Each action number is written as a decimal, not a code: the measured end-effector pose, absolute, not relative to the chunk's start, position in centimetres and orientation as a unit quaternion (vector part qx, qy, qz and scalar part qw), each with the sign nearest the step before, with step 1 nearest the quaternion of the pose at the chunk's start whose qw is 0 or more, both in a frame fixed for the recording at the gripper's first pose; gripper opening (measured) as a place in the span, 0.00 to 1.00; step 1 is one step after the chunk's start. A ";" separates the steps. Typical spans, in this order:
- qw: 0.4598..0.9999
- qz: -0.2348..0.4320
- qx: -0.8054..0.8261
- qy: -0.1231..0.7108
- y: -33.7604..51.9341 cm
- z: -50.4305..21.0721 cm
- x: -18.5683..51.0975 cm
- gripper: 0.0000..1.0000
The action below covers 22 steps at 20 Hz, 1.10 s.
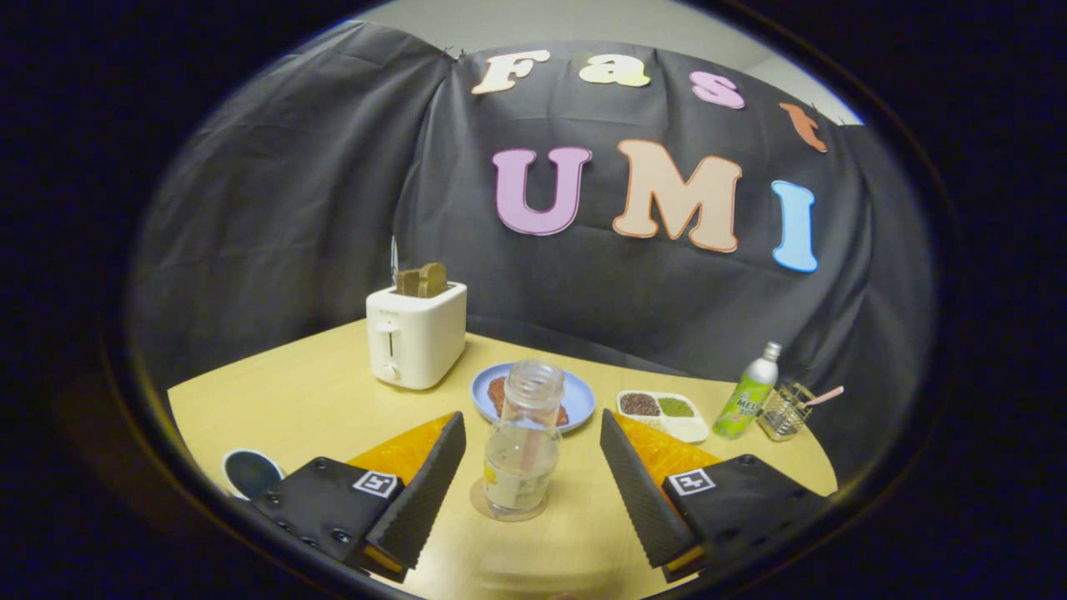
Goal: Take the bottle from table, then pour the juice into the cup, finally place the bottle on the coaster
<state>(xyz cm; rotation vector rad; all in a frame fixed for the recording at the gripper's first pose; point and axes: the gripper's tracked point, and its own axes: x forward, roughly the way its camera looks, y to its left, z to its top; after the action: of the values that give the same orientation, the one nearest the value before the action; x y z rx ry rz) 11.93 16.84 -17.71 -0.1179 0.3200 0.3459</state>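
Note:
A clear, uncapped bottle [523,442] stands upright on a round brown coaster [500,510] on the yellow table [317,400]. A little pale liquid shows in its lower half. My gripper [531,425] is open, and the bottle sits between the two fingers with a gap on each side. The left finger [425,492] and the right finger [638,492] do not touch it. A cup [252,472] with a white rim and dark inside stands to the left of the left finger, near the table's edge.
Beyond the bottle lie a blue plate [575,400] with food and a white toaster [415,335] holding bread. To the right stand a white divided dish [663,412] of grains, a green soda bottle [748,396] and a wire basket [785,412].

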 end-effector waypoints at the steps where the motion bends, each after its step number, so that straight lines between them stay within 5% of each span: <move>1: 0.973 0.165 -0.056 0.153 16.6 -16.8 11.7 1.00; 22: 0.994 0.081 -0.021 0.064 10.2 -1.9 1.7 1.00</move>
<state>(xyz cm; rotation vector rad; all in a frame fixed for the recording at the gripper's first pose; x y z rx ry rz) 1.65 10.18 -1.94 -0.0431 0.1292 0.1618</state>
